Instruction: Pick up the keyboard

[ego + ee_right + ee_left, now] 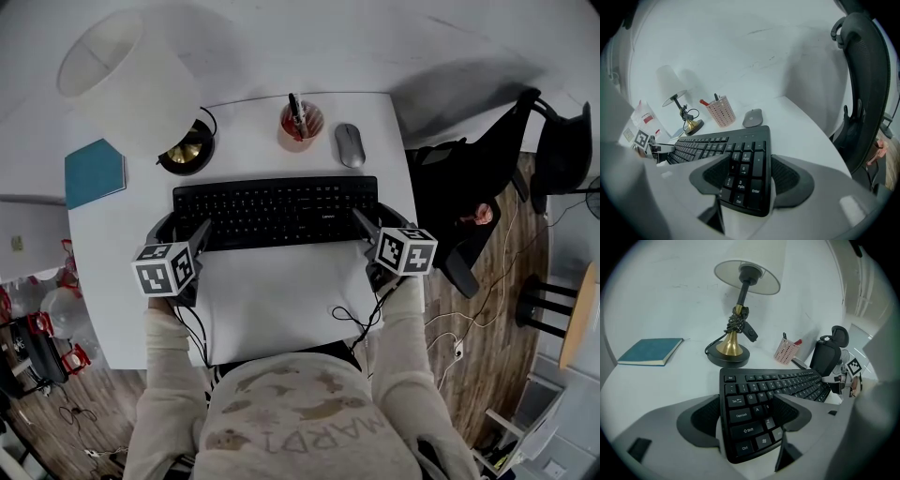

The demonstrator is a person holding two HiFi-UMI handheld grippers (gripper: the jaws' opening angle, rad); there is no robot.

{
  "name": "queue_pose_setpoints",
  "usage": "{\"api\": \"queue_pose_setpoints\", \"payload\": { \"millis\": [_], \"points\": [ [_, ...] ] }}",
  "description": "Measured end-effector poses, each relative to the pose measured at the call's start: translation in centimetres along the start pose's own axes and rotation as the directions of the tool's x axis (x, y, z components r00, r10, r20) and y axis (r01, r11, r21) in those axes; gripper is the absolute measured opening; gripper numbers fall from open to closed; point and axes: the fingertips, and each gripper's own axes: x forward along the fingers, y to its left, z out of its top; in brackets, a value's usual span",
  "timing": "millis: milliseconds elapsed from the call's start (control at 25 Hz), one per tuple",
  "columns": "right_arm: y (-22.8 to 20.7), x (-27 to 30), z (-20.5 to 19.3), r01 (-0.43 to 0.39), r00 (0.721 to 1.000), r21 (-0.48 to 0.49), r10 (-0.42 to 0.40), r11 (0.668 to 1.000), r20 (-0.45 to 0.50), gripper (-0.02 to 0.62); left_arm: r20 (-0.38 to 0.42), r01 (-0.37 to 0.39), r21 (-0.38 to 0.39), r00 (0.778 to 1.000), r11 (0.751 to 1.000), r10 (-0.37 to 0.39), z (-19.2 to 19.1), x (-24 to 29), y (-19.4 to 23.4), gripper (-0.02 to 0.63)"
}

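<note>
A: Where's the keyboard (275, 212)?
B: Flat across the middle of the white surface (281, 314), long side parallel to the near edge. Its right end is close to the right edge.

A: State of the left gripper (745, 418)?
B: It's at the keyboard's near-left corner. The jaws are spread wide with that corner between them. One jaw sits just outside the short left edge and the other hangs over the keys by S and Z. No squeeze visible.

A: And the right gripper (750, 177)?
B: Same setup at the near-right corner. The jaws are wide apart around the numpad end. The outer jaw is right up against the short right edge, the inner one over the number keys. I can't confirm any pressure, and it doesn't read as clamped.

A: Anything else on there?
B: A lamp (127, 80) at the far-left corner and a teal book (94, 172) by the left edge. A pink pen cup (300, 127) and a grey mouse (350, 145) sit along the far edge behind the keyboard, the mouse nearer the far-right corner. An office chair (469, 206) stands off the right edge.
</note>
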Motion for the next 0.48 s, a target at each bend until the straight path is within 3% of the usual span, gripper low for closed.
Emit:
{"api": "queue_pose_setpoints", "payload": {
  "millis": [480],
  "points": [
    [2.7, -4.9, 3.3, -0.023, 0.986, -0.097, 0.039, 0.995, 0.165, 0.29, 0.217, -0.039, 0.036, 0.976, 0.999, 0.03, 2.4, -6.1, -1.8, 0.353]
  ]
}}
